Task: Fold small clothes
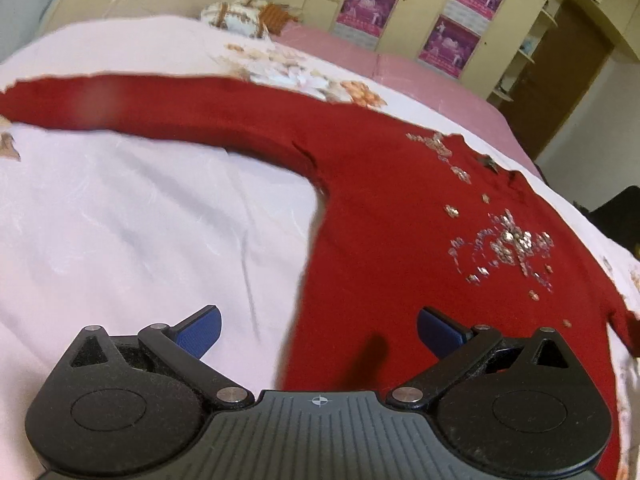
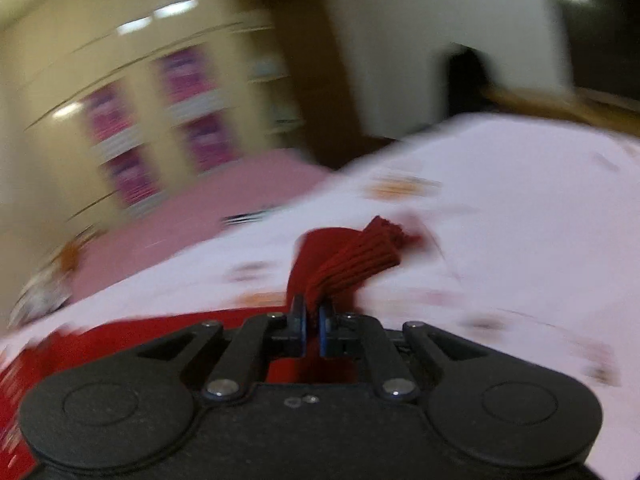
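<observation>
A dark red sweater with sequin decoration lies flat on a pale pink bedsheet. One long sleeve stretches out to the left. My left gripper hovers open over the sweater's lower edge, its blue pads wide apart with nothing between them. In the blurred right wrist view, my right gripper is shut on a bunched ribbed cuff of the red sweater, lifted off the sheet. More red fabric shows at the lower left.
A patterned pillow lies at the head of the bed. A pink mattress cover runs along a beige wardrobe with purple posters. A brown door stands at the right. The bed's edge drops off beyond the sweater.
</observation>
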A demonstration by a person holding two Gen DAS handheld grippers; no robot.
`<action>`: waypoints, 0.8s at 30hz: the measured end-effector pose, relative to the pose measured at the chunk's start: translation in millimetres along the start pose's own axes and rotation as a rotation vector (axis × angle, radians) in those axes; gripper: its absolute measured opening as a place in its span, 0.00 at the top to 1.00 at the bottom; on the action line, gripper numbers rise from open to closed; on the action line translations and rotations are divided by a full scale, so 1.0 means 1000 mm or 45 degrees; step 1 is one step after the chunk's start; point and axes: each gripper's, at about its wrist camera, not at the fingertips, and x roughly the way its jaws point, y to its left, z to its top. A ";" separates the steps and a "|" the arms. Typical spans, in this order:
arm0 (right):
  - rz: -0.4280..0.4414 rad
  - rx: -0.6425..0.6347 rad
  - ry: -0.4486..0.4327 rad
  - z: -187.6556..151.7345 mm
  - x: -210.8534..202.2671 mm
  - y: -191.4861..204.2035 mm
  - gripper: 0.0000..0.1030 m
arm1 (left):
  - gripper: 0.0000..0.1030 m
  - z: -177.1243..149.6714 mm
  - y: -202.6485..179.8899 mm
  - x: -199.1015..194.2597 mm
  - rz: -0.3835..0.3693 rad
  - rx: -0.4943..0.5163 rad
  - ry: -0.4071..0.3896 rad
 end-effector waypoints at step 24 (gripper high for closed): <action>0.611 -0.501 0.261 -0.098 -0.029 0.239 0.60 | 0.33 0.045 -0.068 0.058 -0.418 -0.054 0.029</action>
